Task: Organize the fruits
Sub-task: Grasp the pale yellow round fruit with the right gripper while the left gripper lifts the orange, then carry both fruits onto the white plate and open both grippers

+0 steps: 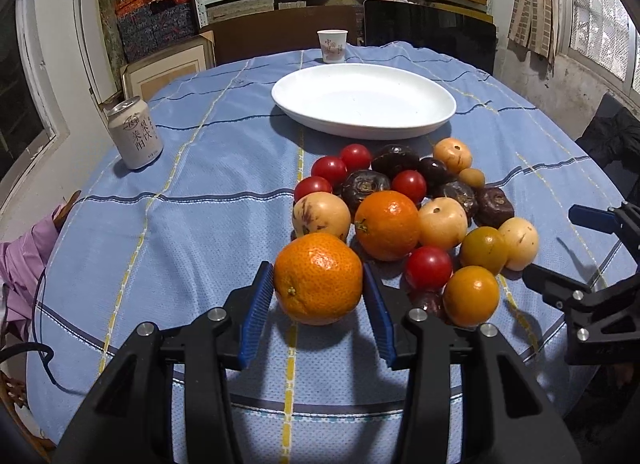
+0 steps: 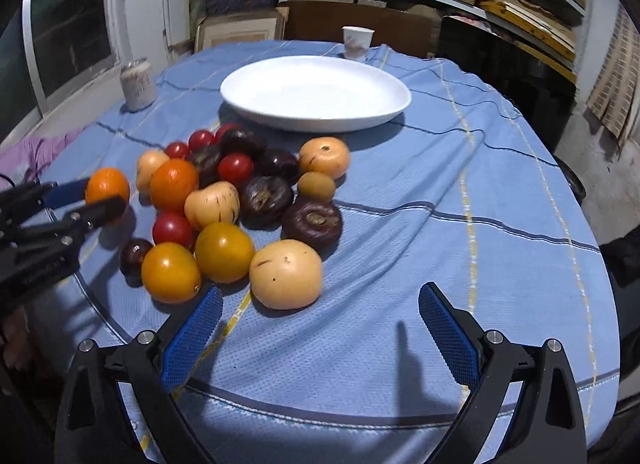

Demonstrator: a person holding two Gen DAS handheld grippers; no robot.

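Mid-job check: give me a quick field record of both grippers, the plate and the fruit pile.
left gripper: shut on orange, at the pile's near edge
right gripper: open, nothing between its pads, just short of a pale yellow fruit
plate: white, no fruit on it, beyond the pile
fruit pile: on the blue tablecloth

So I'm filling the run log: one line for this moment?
left gripper: shut on orange | right gripper: open, empty | plate: empty | other fruit: on tablecloth
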